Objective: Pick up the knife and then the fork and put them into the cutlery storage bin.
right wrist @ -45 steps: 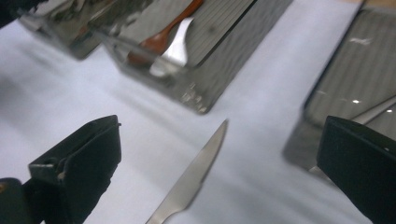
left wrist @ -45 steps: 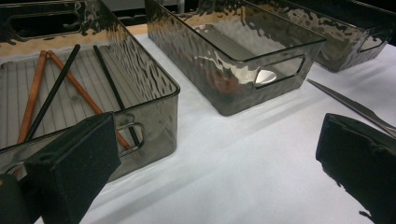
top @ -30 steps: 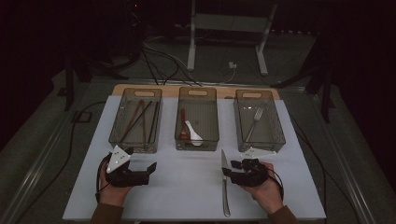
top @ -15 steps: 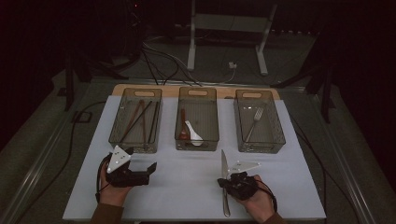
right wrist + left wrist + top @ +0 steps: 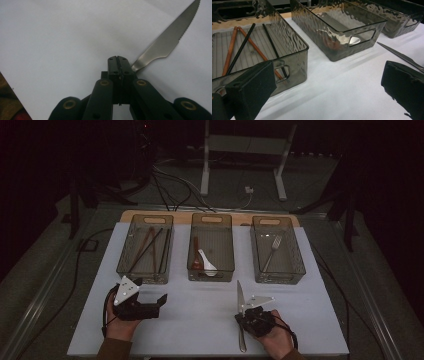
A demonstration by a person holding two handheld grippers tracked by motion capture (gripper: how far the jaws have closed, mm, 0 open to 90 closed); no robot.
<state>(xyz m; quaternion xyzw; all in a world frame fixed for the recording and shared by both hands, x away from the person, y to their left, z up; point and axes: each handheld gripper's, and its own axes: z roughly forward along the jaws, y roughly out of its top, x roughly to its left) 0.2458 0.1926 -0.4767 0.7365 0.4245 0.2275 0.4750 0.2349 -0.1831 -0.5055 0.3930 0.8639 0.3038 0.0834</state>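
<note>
The white surface [image 5: 200, 320] lies bare between the left hand-held gripper [image 5: 157, 301] and the right hand-held gripper [image 5: 245, 312], a wide lane where either could pass. Along the far side, three smoky bins stand in a row: the left bin [image 5: 126, 265], the middle bin [image 5: 191, 270] and the right bin [image 5: 299, 265]. Their walls block any level move away from the person, with narrow gaps of bare surface between them. A knife [image 5: 240, 292] lies just beside the right hand-held gripper, its blade pointing toward the gap between the middle and right bins. In the left gripper view, the left bin's near wall [image 5: 294, 65] stands close ahead.
</note>
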